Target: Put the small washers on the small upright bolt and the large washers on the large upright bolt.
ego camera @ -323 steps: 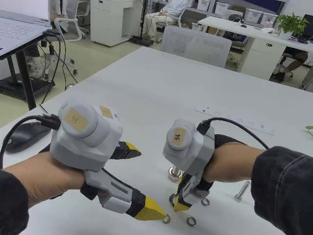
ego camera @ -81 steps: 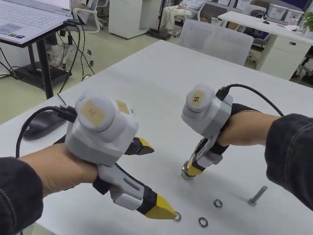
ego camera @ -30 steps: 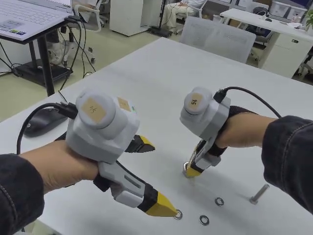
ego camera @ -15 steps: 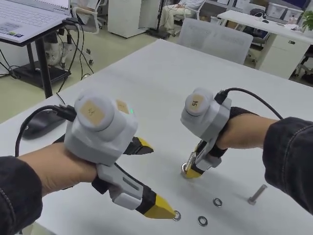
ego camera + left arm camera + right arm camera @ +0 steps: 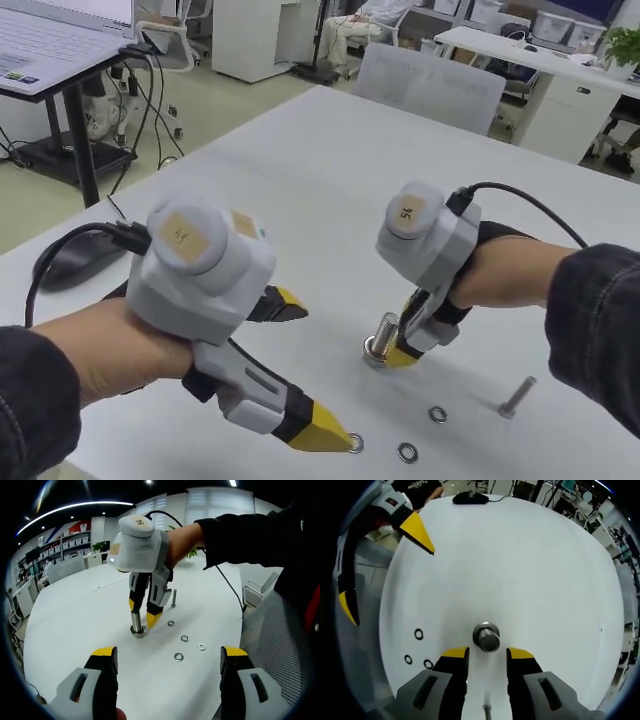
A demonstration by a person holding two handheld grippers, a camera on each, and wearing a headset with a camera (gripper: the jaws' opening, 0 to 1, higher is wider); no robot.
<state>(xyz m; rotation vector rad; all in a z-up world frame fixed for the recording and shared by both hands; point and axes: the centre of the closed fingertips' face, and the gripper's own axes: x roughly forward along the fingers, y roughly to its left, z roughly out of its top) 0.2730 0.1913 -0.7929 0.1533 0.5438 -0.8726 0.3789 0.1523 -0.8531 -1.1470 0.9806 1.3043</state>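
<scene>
A large upright bolt (image 5: 381,335) stands mid-table, with a wider ring at its foot. My right gripper (image 5: 399,353) hangs just right of it, jaws slightly apart and holding nothing. From above, the large bolt (image 5: 486,637) sits just beyond the right gripper (image 5: 487,655). A few small washers (image 5: 437,414) lie loose on the table (image 5: 300,180); one washer (image 5: 356,442) rests at the tip of my open left gripper (image 5: 305,368). A small bolt (image 5: 515,397) lies on its side at the right. The left gripper (image 5: 168,652) faces the bolt (image 5: 136,622) and several washers (image 5: 185,638).
A black mouse (image 5: 62,262) with its cable lies at the table's left edge. A laptop (image 5: 50,30) sits on a side stand at far left. Chairs, desks and seated people are beyond the table's far end.
My right gripper has drawn back a little to the right of the large bolt, so the bolt's shaft now shows beside its tips. The left gripper has stayed put.
</scene>
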